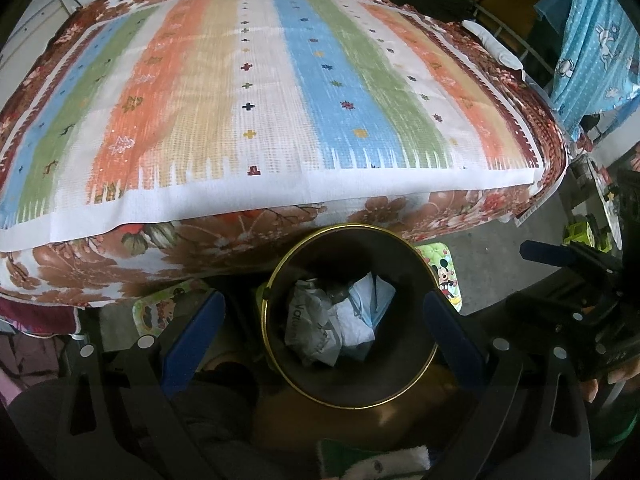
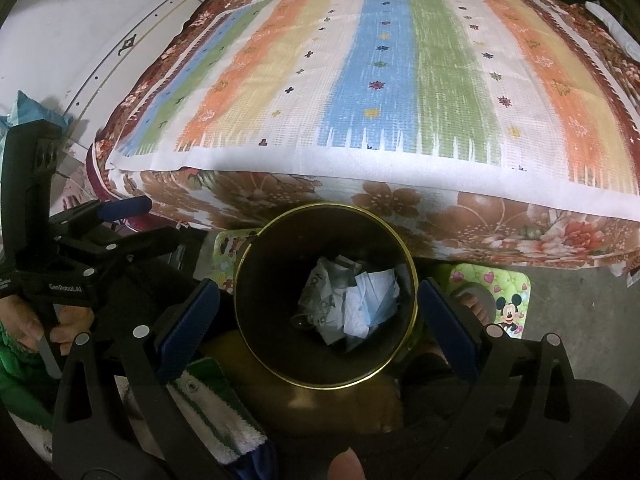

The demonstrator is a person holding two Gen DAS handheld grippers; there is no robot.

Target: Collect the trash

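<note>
My left gripper (image 1: 324,320) sits nearest the lens, blue pads (image 1: 192,336) spread wide, nothing between them — it hangs over the bin (image 1: 412,376). My right gripper (image 2: 320,316) is the same: blue pads (image 2: 188,320) wide apart, empty, above the same bin (image 2: 256,320). The bin is dark with a gold rim and stands on the floor right against the near edge of the bed (image 1: 280,80).

Trash (image 1: 336,320) is already inside the bin: crumpled white paper, a printed wrapper on the left, a pale blue piece on the right. In the right view the same pile (image 2: 352,304) lies at the bottom, slightly right of centre.

The bed carries a striped cloth (image 2: 400,60) in blue, green, orange and cream, over a brown floral sheet (image 2: 400,200) — cloth top looks bare of litter. A cartoon mat (image 2: 508,304) lies on the floor to the right of the bin; toes (image 2: 474,306) rest at its left edge. A white-and-green towel (image 2: 216,408) is near left, below the pad.

In the left view my right gripper (image 1: 560,256) shows at the far right edge. In the right view my left gripper (image 2: 120,220) shows at the left, my hand (image 2: 44,324) on its handle, green sleeve (image 2: 16,376) below. A blue patterned fabric (image 1: 592,52) hangs far right.
</note>
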